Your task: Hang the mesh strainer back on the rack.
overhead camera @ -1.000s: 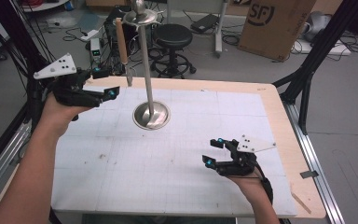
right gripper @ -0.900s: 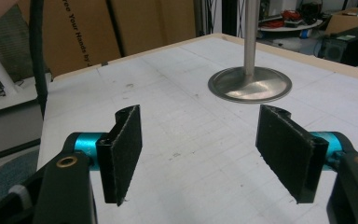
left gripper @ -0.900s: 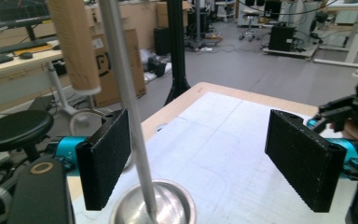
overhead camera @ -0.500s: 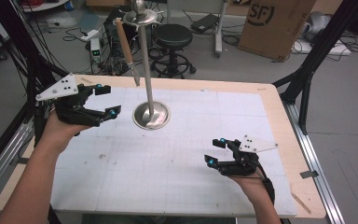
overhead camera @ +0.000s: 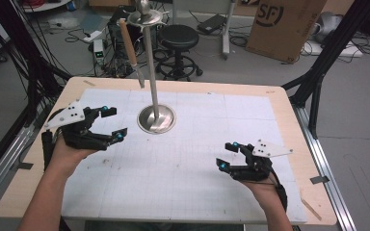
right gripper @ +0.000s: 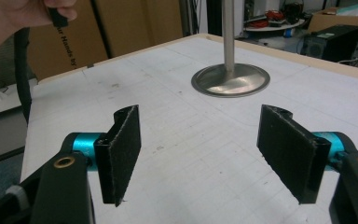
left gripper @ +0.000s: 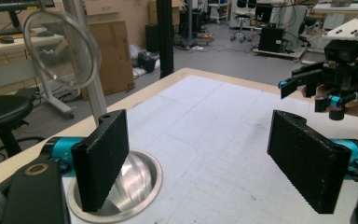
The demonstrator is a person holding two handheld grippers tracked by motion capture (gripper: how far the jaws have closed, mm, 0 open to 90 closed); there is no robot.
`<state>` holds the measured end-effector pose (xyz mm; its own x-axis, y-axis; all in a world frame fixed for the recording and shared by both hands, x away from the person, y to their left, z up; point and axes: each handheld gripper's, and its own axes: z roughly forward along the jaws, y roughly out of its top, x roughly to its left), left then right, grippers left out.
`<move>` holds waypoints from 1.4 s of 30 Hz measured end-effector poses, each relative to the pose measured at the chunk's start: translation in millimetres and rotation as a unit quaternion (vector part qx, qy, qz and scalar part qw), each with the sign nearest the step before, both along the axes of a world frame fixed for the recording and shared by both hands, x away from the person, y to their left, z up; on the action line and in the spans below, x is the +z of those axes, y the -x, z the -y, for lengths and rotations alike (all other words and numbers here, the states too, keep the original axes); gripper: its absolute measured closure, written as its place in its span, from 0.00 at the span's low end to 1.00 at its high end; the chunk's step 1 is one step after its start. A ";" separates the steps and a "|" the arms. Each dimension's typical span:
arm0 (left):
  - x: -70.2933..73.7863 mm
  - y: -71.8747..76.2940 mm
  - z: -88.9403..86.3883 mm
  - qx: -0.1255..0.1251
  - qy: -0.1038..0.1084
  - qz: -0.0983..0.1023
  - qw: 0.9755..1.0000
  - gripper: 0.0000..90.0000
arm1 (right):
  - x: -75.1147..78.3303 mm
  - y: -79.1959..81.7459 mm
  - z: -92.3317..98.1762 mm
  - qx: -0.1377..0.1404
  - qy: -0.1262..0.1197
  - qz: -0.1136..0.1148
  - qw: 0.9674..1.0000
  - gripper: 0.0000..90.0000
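Carton [overhead camera: 285,24] behind desk [overhead camera: 279,103] reading "SF". Shiny steel stand [overhead camera: 156,118], round dished base. Left claw [overhead camera: 110,124] and right claw [overhead camera: 226,155] gaping wide, gripping nothing.

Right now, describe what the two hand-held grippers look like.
The left hand-held gripper and the right hand-held gripper are black, each with a grey three-cornered plate on top and teal-blue joints behind the jaws. The pads are flat, black, rough rectangles. A black cable trails along the right wrist. The forearms show no sleeves.
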<state>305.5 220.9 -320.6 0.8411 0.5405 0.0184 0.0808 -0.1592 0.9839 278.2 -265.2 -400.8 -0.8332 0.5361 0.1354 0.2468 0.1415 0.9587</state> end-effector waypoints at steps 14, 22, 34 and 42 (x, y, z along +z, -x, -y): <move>-37.5 16.2 -6.1 0.007 0.009 -0.016 1.000 0.21 | -5.3 -1.8 5.5 -0.008 -0.002 -0.009 1.000 0.28; -50.8 22.8 -8.6 0.004 0.009 -0.025 1.000 0.20 | -8.1 -2.5 8.1 -0.013 0.001 -0.016 1.000 0.27; -64.4 24.3 -6.7 0.005 -0.005 -0.026 1.000 0.17 | -14.1 -5.5 12.3 -0.020 0.003 -0.023 1.000 0.23; -72.9 20.7 -10.5 0.013 -0.003 -0.039 0.999 0.16 | -16.9 -8.9 12.6 -0.021 -0.002 -0.031 0.999 0.22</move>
<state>284.8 231.4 -393.4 0.8257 0.5625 -0.0432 0.1618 -0.1626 0.9733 287.2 -277.7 -417.8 -0.7998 0.5702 0.1876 0.3107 0.1259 0.9421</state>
